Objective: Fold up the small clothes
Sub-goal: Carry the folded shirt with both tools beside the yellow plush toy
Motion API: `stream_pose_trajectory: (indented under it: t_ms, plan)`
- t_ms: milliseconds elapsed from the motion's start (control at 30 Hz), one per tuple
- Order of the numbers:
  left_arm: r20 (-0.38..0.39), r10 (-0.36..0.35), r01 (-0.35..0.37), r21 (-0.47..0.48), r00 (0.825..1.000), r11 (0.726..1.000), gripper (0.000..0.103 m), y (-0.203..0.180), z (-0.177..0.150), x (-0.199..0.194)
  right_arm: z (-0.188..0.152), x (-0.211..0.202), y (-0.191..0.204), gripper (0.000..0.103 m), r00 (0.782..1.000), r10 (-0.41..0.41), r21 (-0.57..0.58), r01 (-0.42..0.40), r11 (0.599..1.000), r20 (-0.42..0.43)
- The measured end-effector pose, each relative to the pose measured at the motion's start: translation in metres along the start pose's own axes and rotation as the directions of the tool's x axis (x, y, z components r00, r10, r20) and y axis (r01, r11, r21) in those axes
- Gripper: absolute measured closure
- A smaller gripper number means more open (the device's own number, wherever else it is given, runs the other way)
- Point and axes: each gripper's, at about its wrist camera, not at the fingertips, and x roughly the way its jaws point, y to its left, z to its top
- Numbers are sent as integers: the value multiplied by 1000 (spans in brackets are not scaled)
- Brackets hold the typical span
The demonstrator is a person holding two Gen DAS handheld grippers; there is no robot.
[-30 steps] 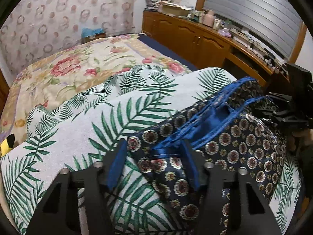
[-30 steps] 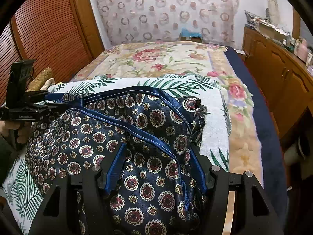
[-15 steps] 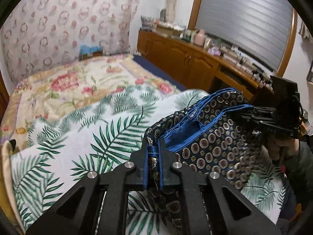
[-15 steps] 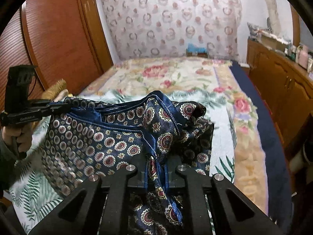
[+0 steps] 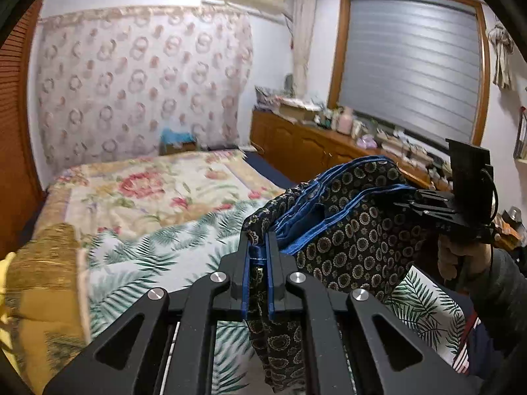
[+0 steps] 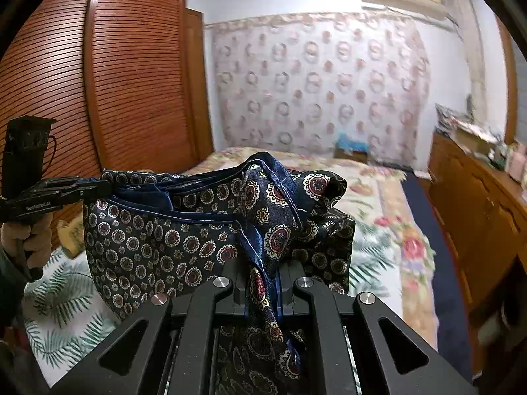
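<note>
1. Holding the navy medallion-print shorts (image 5: 349, 230) in the air above the palm-leaf sheet (image 5: 158, 256), you have both tools clenched on the blue-trimmed waistband, one at each end.
2. Your left gripper (image 5: 258, 263) has its jaws pressed together on the hem, with a tail of fabric hanging down between the fingers; your right gripper (image 6: 262, 283) pinches a bunched, twisted corner of the same garment.
3. Seen from the left wrist camera, the right tool grips the far end of the band, so the cloth sags in a loose swag between the two holds rather than hanging flat.
4. Risk one: the right-hand pinch looks gathered on several layers, so a tug to straighten the band could let a layer slip out and drop that side onto the floral bedspread (image 5: 148, 191).
5. Risk two: lowering the shorts while the band is slack would likely lay them down creased, and the fold would start crooked.
6. Risk three: the two holds seem uneven in height, so the legs may land twisted unless you level and spread first.
</note>
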Motion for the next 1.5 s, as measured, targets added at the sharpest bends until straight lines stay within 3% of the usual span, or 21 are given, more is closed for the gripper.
stream_pose_trajectory:
  t_ms: [200, 367, 667, 967, 1233, 1333, 1500]
  plan:
    - [64, 113, -111, -28, 992, 993, 94, 35, -7, -47, 18, 29, 26, 93, 997, 71, -89, -70, 994, 12]
    - [80, 229, -223, -75, 970, 972, 94, 78, -16, -71, 43, 70, 51, 93, 989, 150, -187, -148, 971, -7]
    - [91, 424, -399, -208, 901, 893, 94, 152, -54, -107, 97, 141, 102, 93, 963, 263, -367, -268, 891, -65]
    - [40, 509, -470, -330, 860, 819, 94, 187, -116, -134, 138, 229, 149, 93, 930, 327, -514, -366, 776, -169]
    - [-25, 526, -495, -376, 850, 783, 94, 191, -149, -142, 142, 282, 170, 93, 898, 353, -546, -439, 713, -261]
    - [-50, 534, -510, -384, 844, 770, 94, 195, -154, -139, 145, 293, 166, 88, 891, 363, -521, -453, 723, -272]
    - [-84, 550, -536, -387, 831, 750, 94, 200, -159, -133, 158, 291, 148, 48, 914, 330, -471, -406, 783, -237]
